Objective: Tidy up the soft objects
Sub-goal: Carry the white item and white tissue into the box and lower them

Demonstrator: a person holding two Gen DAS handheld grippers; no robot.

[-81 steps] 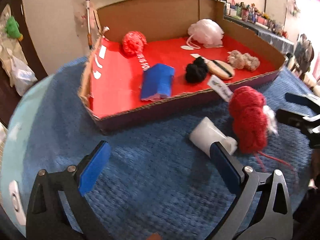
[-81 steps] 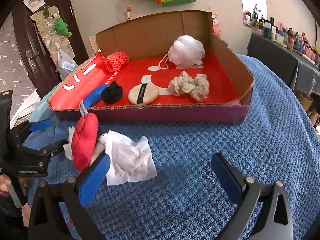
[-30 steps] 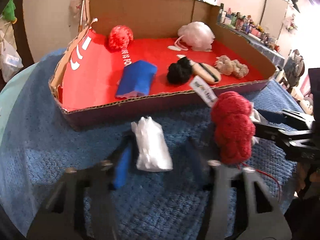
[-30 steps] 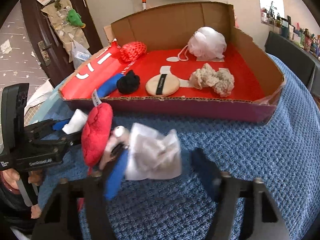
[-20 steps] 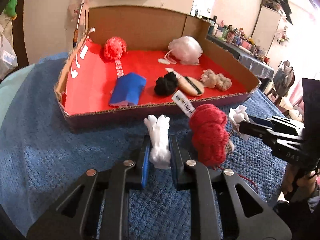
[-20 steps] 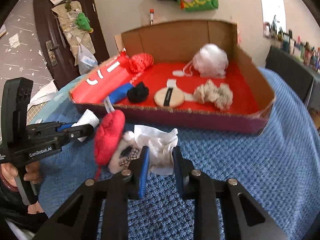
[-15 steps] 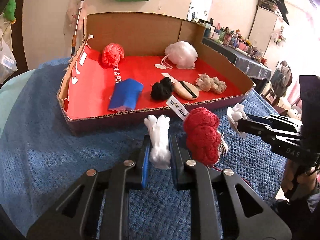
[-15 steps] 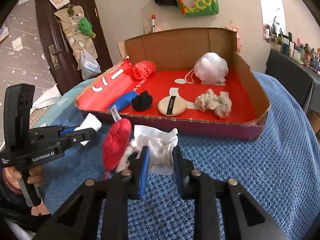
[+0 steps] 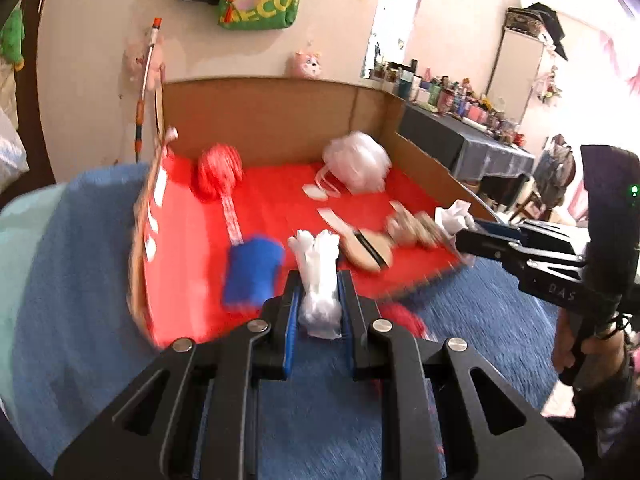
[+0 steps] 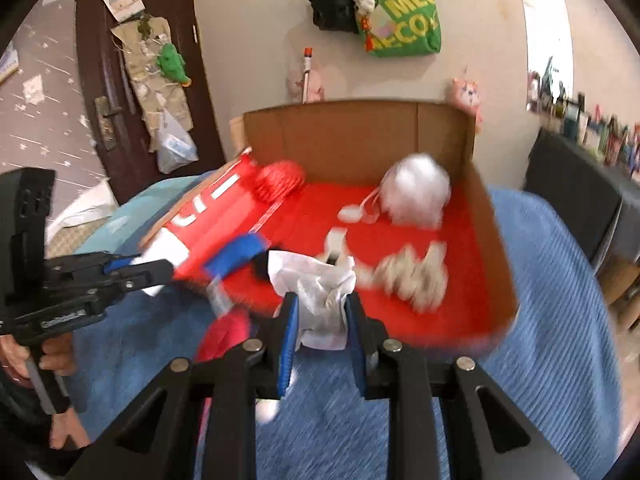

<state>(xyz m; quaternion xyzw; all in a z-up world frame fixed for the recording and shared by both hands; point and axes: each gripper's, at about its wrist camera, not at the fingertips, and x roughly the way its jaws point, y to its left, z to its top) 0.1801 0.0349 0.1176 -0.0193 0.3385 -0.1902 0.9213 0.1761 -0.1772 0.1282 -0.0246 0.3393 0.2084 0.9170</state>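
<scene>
Tongs first: your left gripper (image 9: 319, 296) is clamped on a white plastic wad (image 9: 319, 280), held up in front of the near edge of the cardboard box (image 9: 280, 112). Your right gripper (image 10: 320, 312) pinches a crumpled white tissue (image 10: 316, 280) the same way, raised just before the box's near wall. Both views are motion-blurred, so whether either piece hangs over the red floor (image 9: 280, 196) or just short of it, you cannot tell.

Inside the box: red mesh ball (image 9: 221, 170) far left, white bath pouf (image 9: 357, 168) far right, blue cloth (image 9: 252, 270) near left, tan powder puff (image 9: 366, 248) and beige clump (image 9: 412, 228) near right.

On the blue towel (image 9: 480, 300) just outside the near wall lies a red plush toy (image 10: 224, 334), mostly hidden behind the fingers.
</scene>
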